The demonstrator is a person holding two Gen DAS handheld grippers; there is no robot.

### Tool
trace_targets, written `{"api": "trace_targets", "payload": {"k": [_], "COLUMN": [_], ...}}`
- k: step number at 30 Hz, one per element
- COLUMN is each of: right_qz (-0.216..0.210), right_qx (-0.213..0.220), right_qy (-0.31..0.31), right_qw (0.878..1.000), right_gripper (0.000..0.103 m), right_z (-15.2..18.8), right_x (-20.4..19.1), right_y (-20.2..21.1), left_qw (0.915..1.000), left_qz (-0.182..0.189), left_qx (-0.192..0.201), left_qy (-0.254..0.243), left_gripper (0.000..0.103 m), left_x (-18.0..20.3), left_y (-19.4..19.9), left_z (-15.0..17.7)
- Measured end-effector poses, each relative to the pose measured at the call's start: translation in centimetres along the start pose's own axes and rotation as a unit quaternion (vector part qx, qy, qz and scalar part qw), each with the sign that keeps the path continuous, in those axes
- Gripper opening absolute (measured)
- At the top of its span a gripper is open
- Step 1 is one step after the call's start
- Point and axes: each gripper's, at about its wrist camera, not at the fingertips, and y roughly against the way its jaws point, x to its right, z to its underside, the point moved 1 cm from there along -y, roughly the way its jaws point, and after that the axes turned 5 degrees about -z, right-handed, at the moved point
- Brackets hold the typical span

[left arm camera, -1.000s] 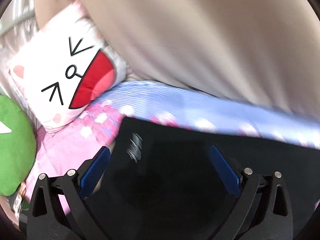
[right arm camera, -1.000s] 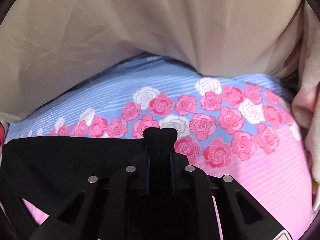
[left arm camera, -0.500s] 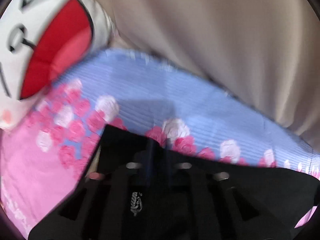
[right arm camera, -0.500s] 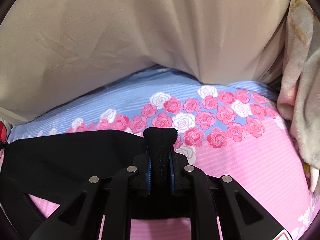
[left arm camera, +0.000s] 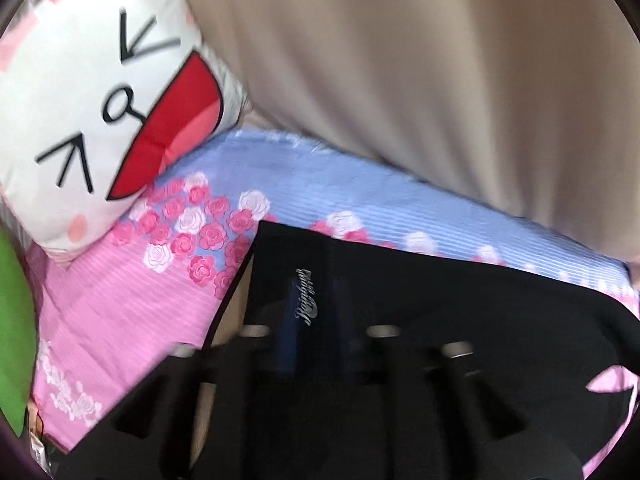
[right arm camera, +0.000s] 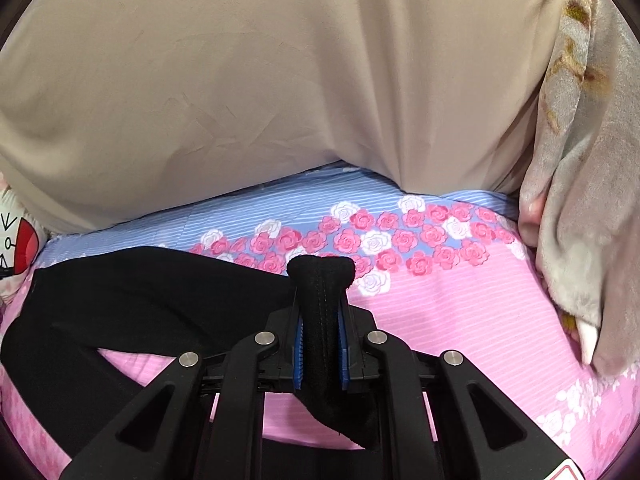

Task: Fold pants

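Observation:
The black pants carry a small silver script logo and hang stretched between my two grippers above the flowered bedsheet. In the left wrist view my left gripper is blurred, its jaws closed together on the pants' edge by the logo. In the right wrist view my right gripper is shut on a bunched black edge of the pants, which stands up between the blue pads. The fabric runs off to the left and sags toward the sheet.
A white cartoon-face pillow lies at the left, with a green cushion below it. A big beige cover bulges behind the sheet. A grey patterned blanket hangs at the right.
My left gripper was open over the pants, then shut on their edge and lifted it. My right gripper stayed shut and rose, pulling the pants up off the sheet.

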Motion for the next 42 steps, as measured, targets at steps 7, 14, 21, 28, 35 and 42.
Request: {"api": "trace_targets", "payload": {"k": [7, 14, 21, 28, 35, 42], "right_qz": [0.016, 0.025, 0.014, 0.015, 0.051, 0.08], "right_qx": [-0.01, -0.002, 0.024, 0.033, -0.043, 0.028], "right_qy": [0.003, -0.011, -0.002, 0.016, -0.007, -0.042], "right_qw": [1.0, 1.0, 1.0, 0.999, 0.998, 0.996], "right_gripper": [0.011, 0.011, 0.011, 0.011, 0.029, 0.05], "right_z": [-0.2, -0.1, 0.0, 4.6, 12.1, 14.2], "right_x": [0.1, 0.2, -1.0, -0.4, 3.6, 3.7], "right_y": [-0.9, -1.6, 2.1, 8.5, 7.8, 14.2], "left_qw": [0.9969, 0.9972, 0.9956, 0.9971, 0.9994, 0.9794], "left_qz": [-0.008, 0.011, 0.063, 0.06, -0.015, 0.115], "left_qx": [-0.04, -0.053, 0.038, 0.045, -0.019, -0.035], "left_qy": [0.067, 0.052, 0.057, 0.016, 0.024, 0.162], "left_gripper": [0.081, 0.021, 0.011, 0.012, 0.041, 0.089], "left_x": [-2.5, -2.3, -4.3, -6.1, -8.3, -8.3], "left_y": [-7.7, -10.0, 2.4, 13.1, 11.4, 13.1], "left_z": [-2.4, -2.4, 0.1, 9.5, 18.3, 21.0]}}
